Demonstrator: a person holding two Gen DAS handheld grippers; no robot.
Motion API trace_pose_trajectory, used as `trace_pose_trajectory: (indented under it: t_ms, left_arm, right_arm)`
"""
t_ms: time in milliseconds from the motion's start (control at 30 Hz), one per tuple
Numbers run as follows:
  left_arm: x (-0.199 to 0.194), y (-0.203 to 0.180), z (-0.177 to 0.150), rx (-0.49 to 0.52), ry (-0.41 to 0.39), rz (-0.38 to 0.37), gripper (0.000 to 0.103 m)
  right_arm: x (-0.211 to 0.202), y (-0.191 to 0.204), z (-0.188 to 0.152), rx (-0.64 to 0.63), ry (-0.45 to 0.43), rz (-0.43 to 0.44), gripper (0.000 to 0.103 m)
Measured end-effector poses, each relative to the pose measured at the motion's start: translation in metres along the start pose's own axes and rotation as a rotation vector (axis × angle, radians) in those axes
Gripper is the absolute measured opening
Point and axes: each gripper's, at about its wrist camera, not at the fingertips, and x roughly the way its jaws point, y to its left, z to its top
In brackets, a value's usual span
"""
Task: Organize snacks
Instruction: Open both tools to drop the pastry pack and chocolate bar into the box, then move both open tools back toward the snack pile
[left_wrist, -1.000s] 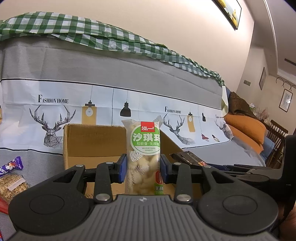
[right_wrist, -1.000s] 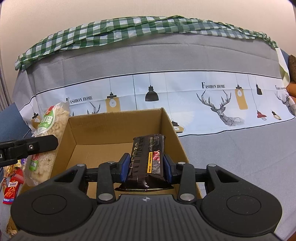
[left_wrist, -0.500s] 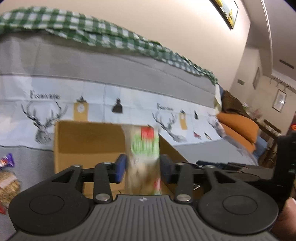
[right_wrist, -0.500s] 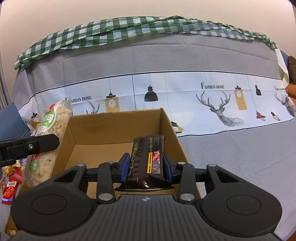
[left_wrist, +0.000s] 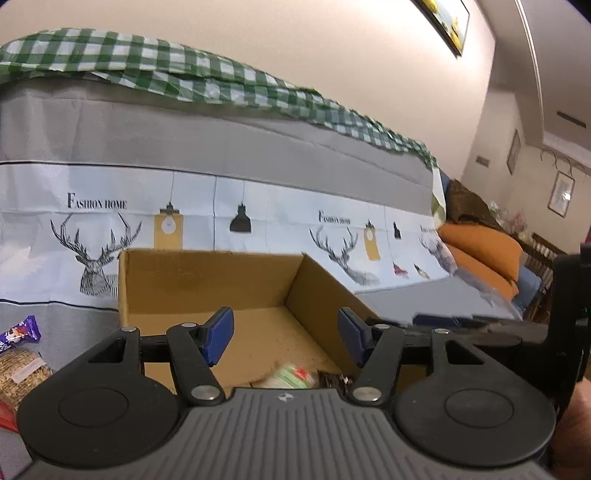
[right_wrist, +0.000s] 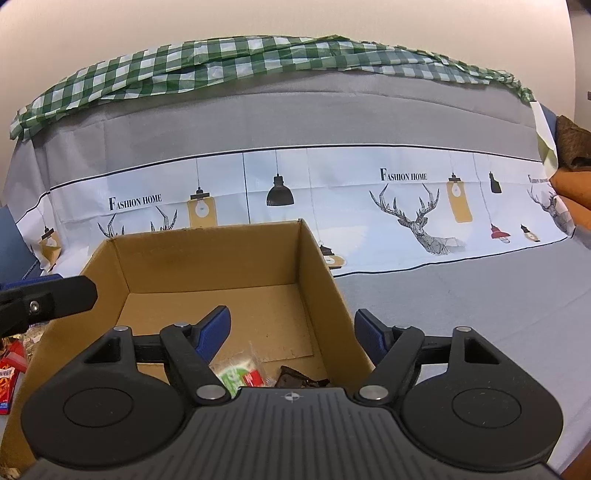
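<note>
Left claw (left_wrist: 286, 338) opening, empty | right claw (right_wrist: 295, 338) opening, empty | both snacks (right_wrist: 236, 376) in box (right_wrist: 229, 258) half-hidden

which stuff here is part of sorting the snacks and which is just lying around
Job:
cardboard box
green-labelled snack pack in the box
dark snack bar in the box
loose snacks left of the box

Just there:
checked cloth
deer-print cover
orange cushions
wall pictures

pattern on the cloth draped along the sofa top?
Green-and-white check cloth, clearest in the right wrist view.
</note>
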Motion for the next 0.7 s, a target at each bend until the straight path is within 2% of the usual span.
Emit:
trace_pose_trajectory:
  t_ms: [100, 167, 200, 267, 367, 433, 500, 600, 633, 700]
  left_arm:
    - [-0.004, 0.004, -0.003, -0.001, 0.051, -0.024, 0.062]
    - [-0.011, 0.005, -0.005, 0.002, 0.067, -0.029, 0.046]
    - [-0.015, 0.007, -0.005, -0.001, 0.068, -0.028, 0.043]
    - [-0.027, 0.012, -0.006, -0.008, 0.066, -0.033, 0.028]
    - [-0.042, 0.016, -0.004, 0.041, 0.091, -0.032, 0.019]
    - [-0.053, 0.019, -0.005, 0.116, 0.114, -0.011, 0.019]
    - [-0.062, 0.030, -0.008, 0.143, 0.135, 0.029, 0.019]
    - [-0.070, 0.065, -0.020, 0.034, 0.162, 0.097, 0.019]
    - [-0.070, 0.078, -0.023, -0.019, 0.196, 0.134, 0.019]
    - [-0.073, 0.097, -0.023, -0.086, 0.208, 0.200, 0.019]
  right_arm:
    - [-0.002, 0.003, 0.000, 0.001, -0.009, 0.003, 0.066]
    - [-0.004, 0.004, 0.000, 0.010, -0.013, 0.006, 0.058]
    - [-0.005, 0.005, 0.000, 0.020, -0.016, 0.010, 0.055]
    - [-0.008, 0.005, 0.000, 0.042, -0.022, 0.021, 0.044]
    - [-0.012, 0.008, -0.001, 0.073, -0.033, 0.041, 0.033]
    - [-0.016, 0.012, -0.002, 0.081, -0.039, 0.054, 0.033]
    - [-0.019, 0.018, -0.003, 0.083, -0.043, 0.067, 0.033]
    - [-0.024, 0.027, -0.003, 0.092, -0.054, 0.085, 0.033]
    - [-0.024, 0.030, -0.003, 0.095, -0.053, 0.090, 0.033]
    - [-0.024, 0.038, -0.004, 0.095, -0.045, 0.110, 0.034]
